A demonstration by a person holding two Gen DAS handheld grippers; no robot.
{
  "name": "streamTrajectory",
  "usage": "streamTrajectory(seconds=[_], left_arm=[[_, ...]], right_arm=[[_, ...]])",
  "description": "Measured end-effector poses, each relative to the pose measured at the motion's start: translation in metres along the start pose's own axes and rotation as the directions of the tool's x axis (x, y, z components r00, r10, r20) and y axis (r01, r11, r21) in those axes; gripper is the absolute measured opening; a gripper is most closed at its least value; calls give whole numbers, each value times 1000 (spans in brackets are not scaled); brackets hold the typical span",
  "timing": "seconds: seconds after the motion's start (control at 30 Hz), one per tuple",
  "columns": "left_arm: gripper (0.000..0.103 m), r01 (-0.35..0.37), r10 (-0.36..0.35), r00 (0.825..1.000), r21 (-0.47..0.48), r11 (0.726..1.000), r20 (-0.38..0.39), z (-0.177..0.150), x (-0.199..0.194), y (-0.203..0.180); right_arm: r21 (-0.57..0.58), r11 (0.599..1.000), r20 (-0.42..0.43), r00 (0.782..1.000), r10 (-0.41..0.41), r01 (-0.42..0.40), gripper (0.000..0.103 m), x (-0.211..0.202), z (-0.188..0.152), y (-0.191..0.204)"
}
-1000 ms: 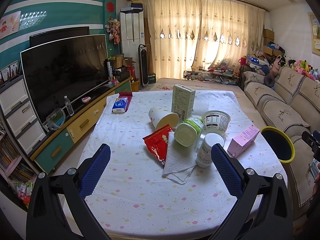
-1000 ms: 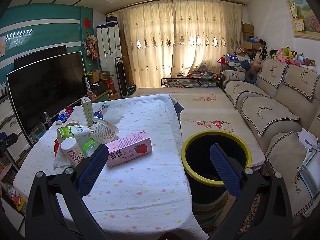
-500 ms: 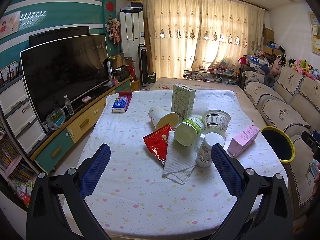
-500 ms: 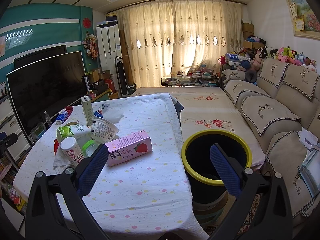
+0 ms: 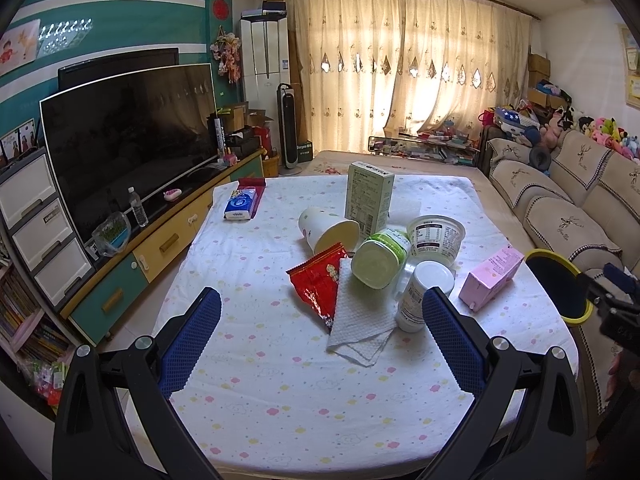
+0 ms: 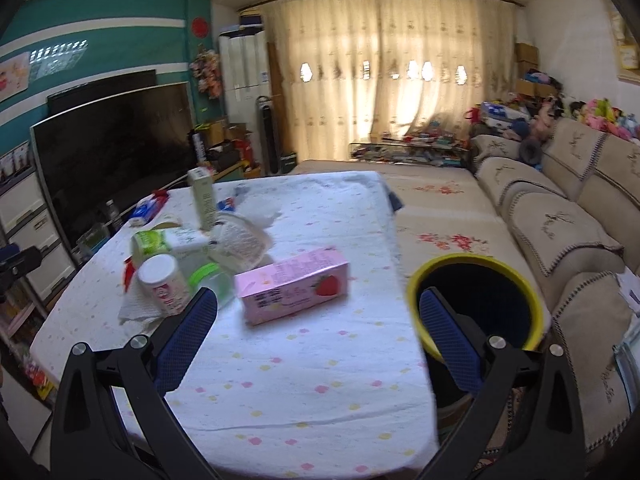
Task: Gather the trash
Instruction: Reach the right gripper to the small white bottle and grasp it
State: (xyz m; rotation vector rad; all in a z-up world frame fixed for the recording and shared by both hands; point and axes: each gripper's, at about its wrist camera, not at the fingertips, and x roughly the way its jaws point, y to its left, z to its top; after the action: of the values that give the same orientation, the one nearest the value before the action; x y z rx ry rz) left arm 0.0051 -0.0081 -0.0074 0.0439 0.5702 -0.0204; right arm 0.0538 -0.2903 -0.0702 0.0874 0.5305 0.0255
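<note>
Pink carton (image 6: 291, 291) is sliding toward the middle of my right claw's (image 6: 318, 322) view as I'm swinging away from the bin (image 6: 476, 300) beside it; both claws, left (image 5: 321, 322) included, are gaping wide and holding nothing, so collecting is just beginning

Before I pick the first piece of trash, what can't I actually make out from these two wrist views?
- Inside of the bin: dark in the right wrist view; cut by the gripper finger.
- Same bin in the left wrist view: partly hidden behind the table edge.
- Print on the pink carton: motion-blurred.
- Clear container behind the white bottle: mostly hidden.
- Under the paper towel: covered.
</note>
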Motion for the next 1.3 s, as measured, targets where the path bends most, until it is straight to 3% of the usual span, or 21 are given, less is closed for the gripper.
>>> streamTrajectory(seconds=[0.23, 0.5, 0.57, 0.63, 0.87, 1.07, 1.13, 1.3], left_arm=[[99, -20, 20, 1000, -32, 999, -7, 1, 5, 16], [99, -24, 22, 999, -50, 998, -42, -2, 19, 27], [99, -20, 18, 999, -48, 999, -48, -3, 22, 27], [99, -18, 16, 999, -47, 999, -52, -3, 24, 27], [99, -21, 17, 997, -59, 998, -69, -2, 33, 31], [99, -16, 11, 996, -58, 998, -85, -3, 40, 30], [99, -14, 9, 996, -56, 998, -89, -3, 42, 30], [99, -14, 9, 996, -55, 998, -93, -3, 45, 29]], right_arm=[[-112, 982, -60, 988, 144, -150, 97, 28, -4, 60], [-157, 950, -93, 962, 257, -269, 96, 51, 2, 96], [-176, 946, -106, 960, 258, -273, 92, 61, 4, 105], [-183, 945, -131, 959, 252, -273, 79, 74, 7, 111], [-166, 940, -215, 941, 262, -299, 74, 105, 13, 120], [-162, 934, -258, 927, 270, -317, 61, 124, 13, 129], [-152, 933, -281, 920, 274, -325, 45, 131, 11, 128], [-125, 921, -262, 908, 327, -368, 45, 117, 13, 121]])
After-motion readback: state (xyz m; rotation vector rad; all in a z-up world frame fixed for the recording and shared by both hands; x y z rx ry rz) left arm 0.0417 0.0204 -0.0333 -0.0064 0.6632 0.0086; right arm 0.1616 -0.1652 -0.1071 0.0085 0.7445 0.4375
